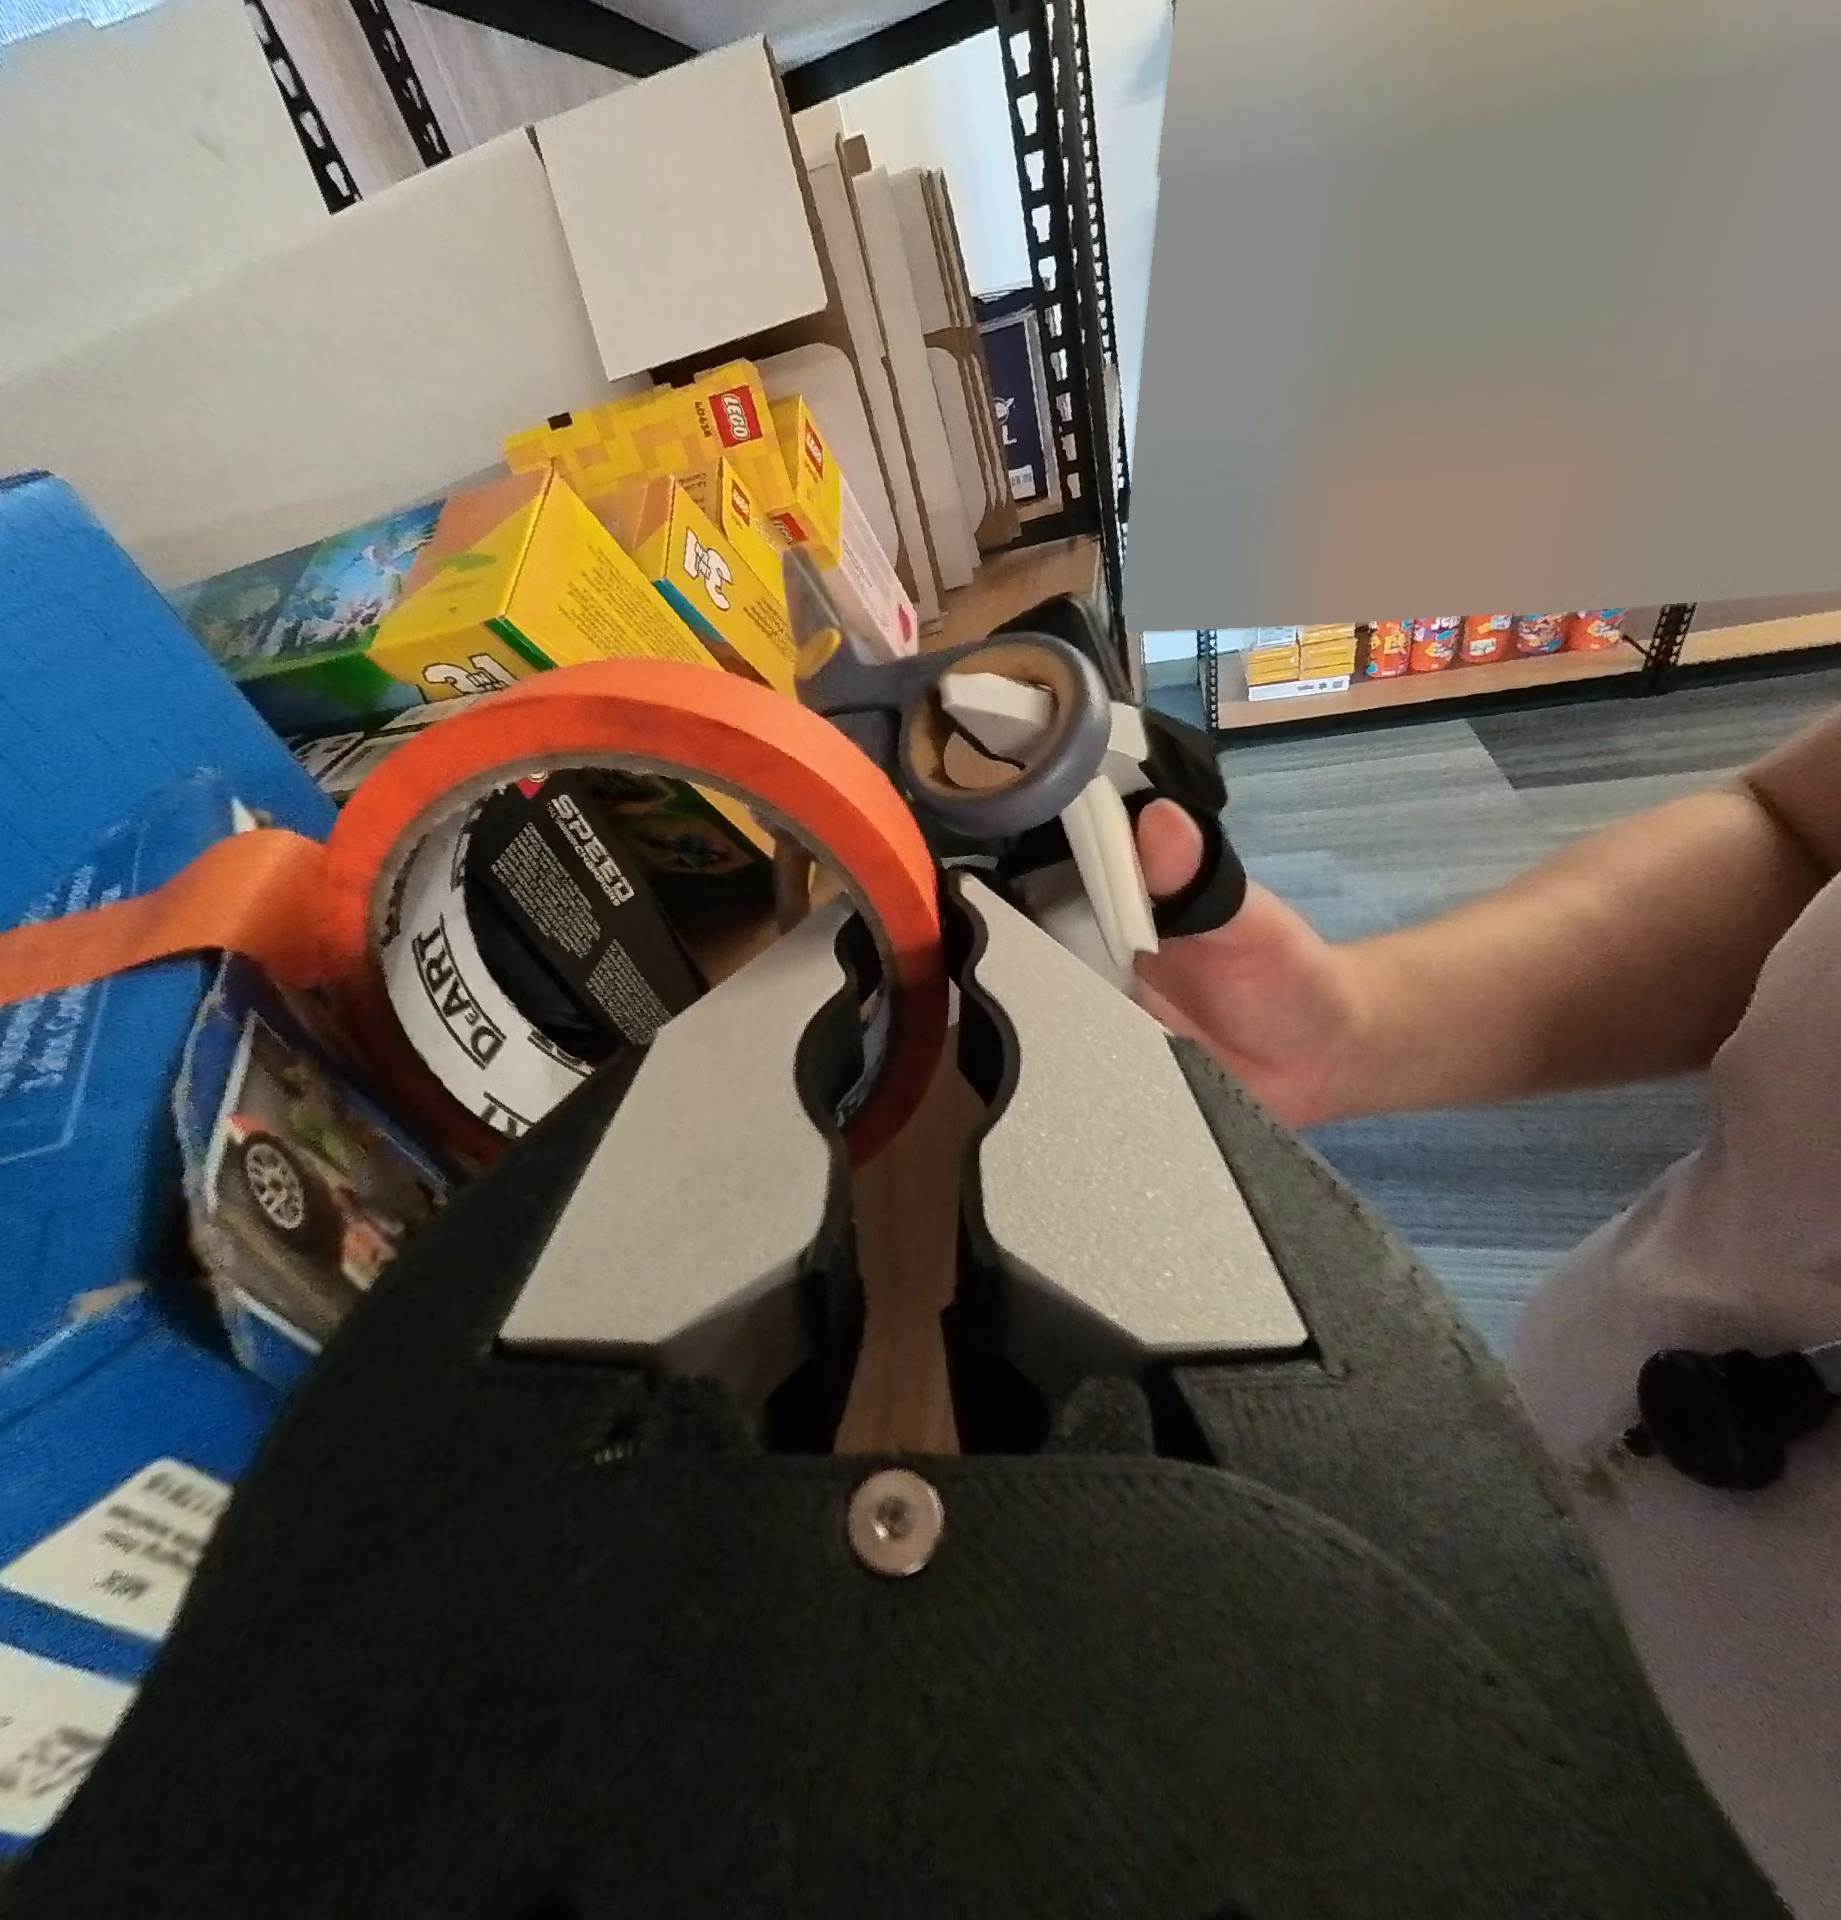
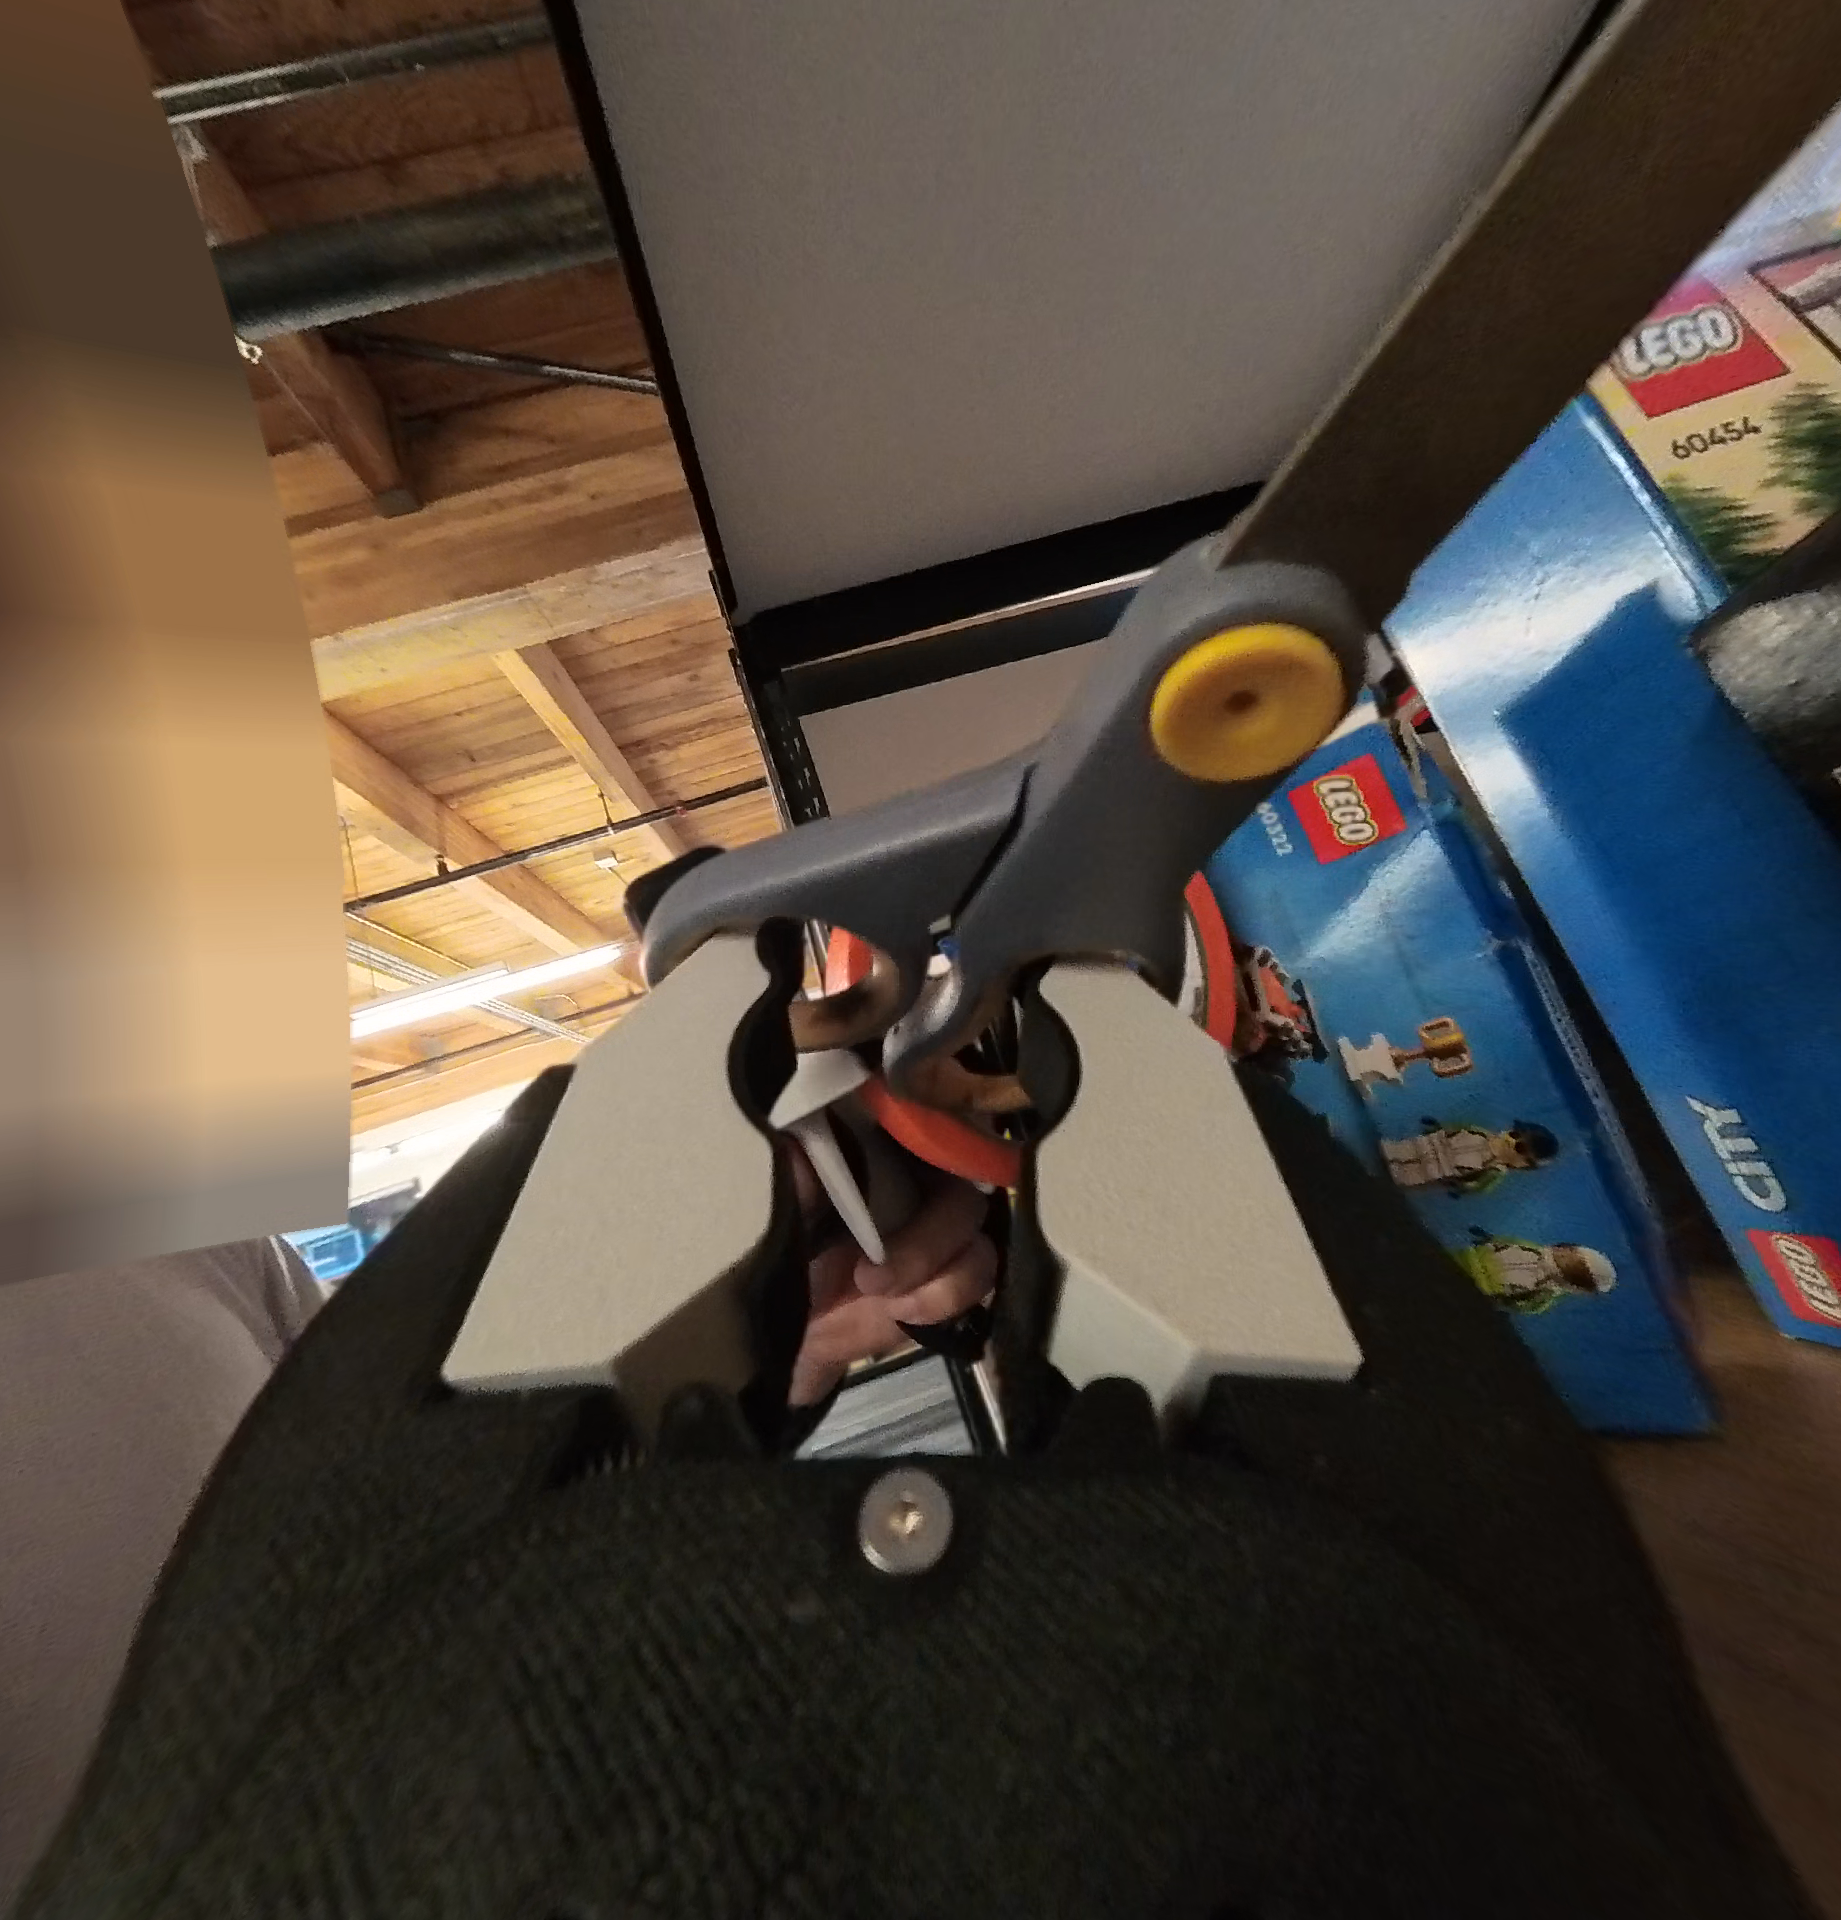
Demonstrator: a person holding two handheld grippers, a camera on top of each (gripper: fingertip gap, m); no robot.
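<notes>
My left gripper [image 1: 900, 914] is shut on the rim of an orange tape roll [image 1: 625, 727]. A strip of orange tape [image 1: 168, 914] runs left from the roll onto a blue box [image 1: 64, 727]. Grey-handled scissors [image 1: 999, 727] hang just right of the roll, with the right gripper's white fingers [image 1: 1103, 862] through a handle loop and a hand [image 1: 1259, 987] behind them. In the right wrist view my right gripper [image 2: 900, 997] sits in the scissors' handles [image 2: 1051, 831]. Their yellow pivot [image 2: 1243, 701] and dark blade [image 2: 1518, 312] point up right. The tape roll [image 2: 937, 1132] shows beyond.
Yellow toy boxes [image 1: 604, 582] and flat white cardboard sheets [image 1: 687, 208] stand on a black metal shelf unit [image 1: 1061, 312]. Blue toy boxes [image 2: 1467, 1039] stand at the right on a wooden surface [image 2: 1778, 1558]. Grey carpet [image 1: 1467, 810] lies to the right.
</notes>
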